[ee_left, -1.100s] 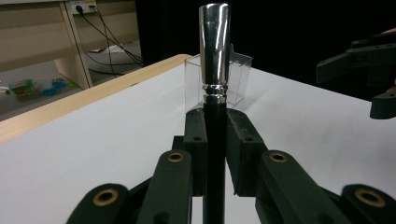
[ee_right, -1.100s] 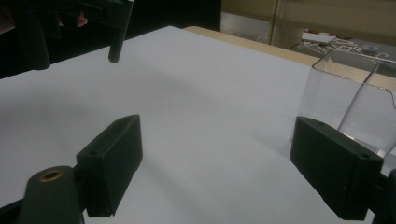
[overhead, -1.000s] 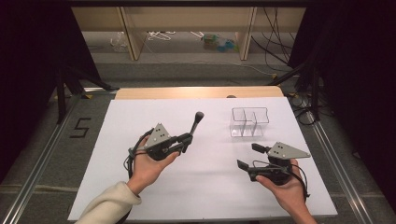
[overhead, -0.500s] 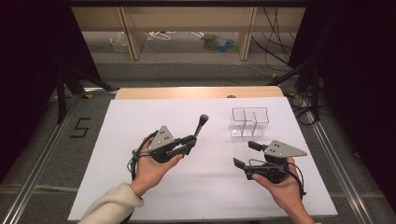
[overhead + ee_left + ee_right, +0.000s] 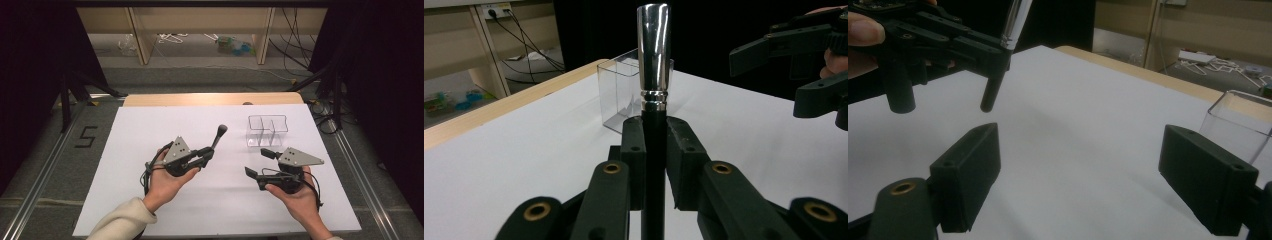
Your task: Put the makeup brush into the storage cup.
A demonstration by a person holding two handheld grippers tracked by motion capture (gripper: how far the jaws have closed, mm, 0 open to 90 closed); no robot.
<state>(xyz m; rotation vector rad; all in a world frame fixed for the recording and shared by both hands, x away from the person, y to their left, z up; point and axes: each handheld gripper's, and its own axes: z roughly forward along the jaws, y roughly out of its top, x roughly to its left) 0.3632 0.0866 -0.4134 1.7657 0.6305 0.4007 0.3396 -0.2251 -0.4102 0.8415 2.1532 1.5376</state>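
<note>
- Left gripper: held in the person's left hand above the white table, left of centre. Jaws closed tight on a black stick w/ a shiny metal cap.
- Left gripper view: the stick rises straight up between the two jaws, clamped on its black shaft just below the silver collar; metal cap on top.
- High view: the stick points up & away from the person, tilted toward the clear box; its cap is well left of the box, not touching it.
- Right gripper view: the stick's black lower end hangs free below the left gripper, off the table.
- Right gripper: in the right hand, front-right of the table, near side of the box. Jaws wide apart, nothing between them.
- Clear box: see-through, w/ dividers inside, stands on the table's right-back part, just beyond the right gripper.
</note>
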